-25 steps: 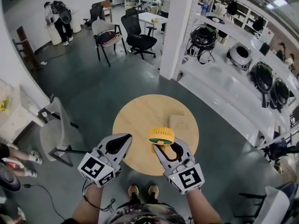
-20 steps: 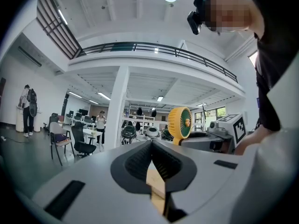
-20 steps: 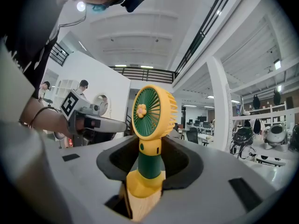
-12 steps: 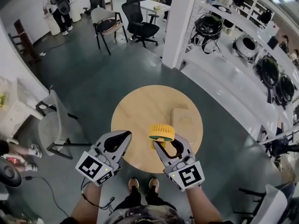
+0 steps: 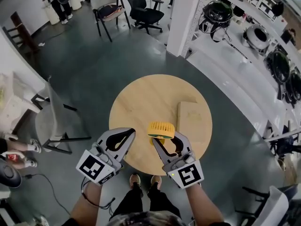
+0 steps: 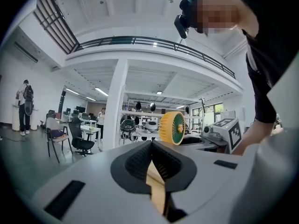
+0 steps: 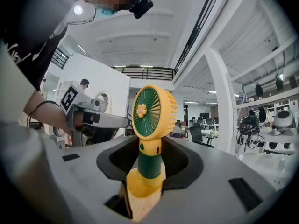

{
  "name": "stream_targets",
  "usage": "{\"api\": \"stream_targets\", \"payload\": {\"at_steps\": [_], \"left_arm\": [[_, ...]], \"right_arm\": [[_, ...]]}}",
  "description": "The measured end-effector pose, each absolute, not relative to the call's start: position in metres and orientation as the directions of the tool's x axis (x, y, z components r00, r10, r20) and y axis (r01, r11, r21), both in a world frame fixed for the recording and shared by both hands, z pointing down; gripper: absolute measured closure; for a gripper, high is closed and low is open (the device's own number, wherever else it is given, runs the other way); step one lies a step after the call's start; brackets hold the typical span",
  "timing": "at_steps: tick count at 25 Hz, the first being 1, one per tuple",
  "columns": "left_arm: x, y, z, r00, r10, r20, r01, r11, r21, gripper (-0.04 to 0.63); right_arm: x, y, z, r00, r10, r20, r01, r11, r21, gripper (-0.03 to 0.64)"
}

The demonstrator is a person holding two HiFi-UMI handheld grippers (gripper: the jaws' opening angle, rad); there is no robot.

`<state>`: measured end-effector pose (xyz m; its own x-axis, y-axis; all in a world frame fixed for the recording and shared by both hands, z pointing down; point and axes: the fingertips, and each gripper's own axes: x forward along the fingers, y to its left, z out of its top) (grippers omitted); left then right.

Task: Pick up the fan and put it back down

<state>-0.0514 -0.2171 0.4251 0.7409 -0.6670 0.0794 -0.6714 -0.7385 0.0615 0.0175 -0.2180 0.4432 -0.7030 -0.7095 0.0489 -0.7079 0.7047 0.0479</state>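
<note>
A dark grey-green floor [image 5: 94,79] fills most of the head view, with a white pillar [image 5: 186,13] at the top and long white shelves [image 5: 235,74] running down the right edge, loaded with round black and silver items. A round wooden table [image 5: 141,98] sits at the centre. A grey chair [image 5: 47,121] stands left of it, and a black office chair [image 5: 143,6] is at the top of the frame. Two bare forearms reach up from the bottom edge, the left [image 5: 91,204] and the right [image 5: 202,206], side by side and level, both pointing towards the table. The left gripper [image 5: 128,133] is at the table's lower left rim, its jaws closed together with nothing between them; its own view shows only a thin slit of wood behind the pads [image 6: 152,146]. The right gripper [image 5: 165,139] is over the table's lower middle, clenched on the green stem of the fan [image 5: 161,129]. A flat tan box [image 5: 190,119] lies on the table to the right, just beside the fan. The fan stands upright, yellow head and green grille above the jaws, yellow base below them [image 7: 150,125]. I cannot tell whether the base touches the wood.
</note>
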Motion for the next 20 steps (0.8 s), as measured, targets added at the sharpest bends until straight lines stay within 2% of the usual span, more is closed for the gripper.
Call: {"api": "stream_targets", "payload": {"at_steps": [7,11,20], "left_arm": [[-0.048,-0.225,0.469,0.749,-0.656,0.090,-0.662,-0.746,0.068,0.578],[-0.048,-0.229,0.494,0.749,-0.654,0.104,-0.662,-0.746,0.074,0.578],[-0.054,-0.229,0.541,0.742,-0.663,0.102,-0.670,-0.739,0.075,0.578]], "right_arm": [[0.013,-0.230,0.496,-0.709,-0.704,0.052,-0.704,0.710,0.011,0.463],[0.015,-0.233,0.537,-0.713,-0.691,0.117,-0.698,0.715,-0.026,0.463],[0.012,-0.243,0.603,-0.700,-0.699,0.145,-0.709,0.705,-0.030,0.463]]}}
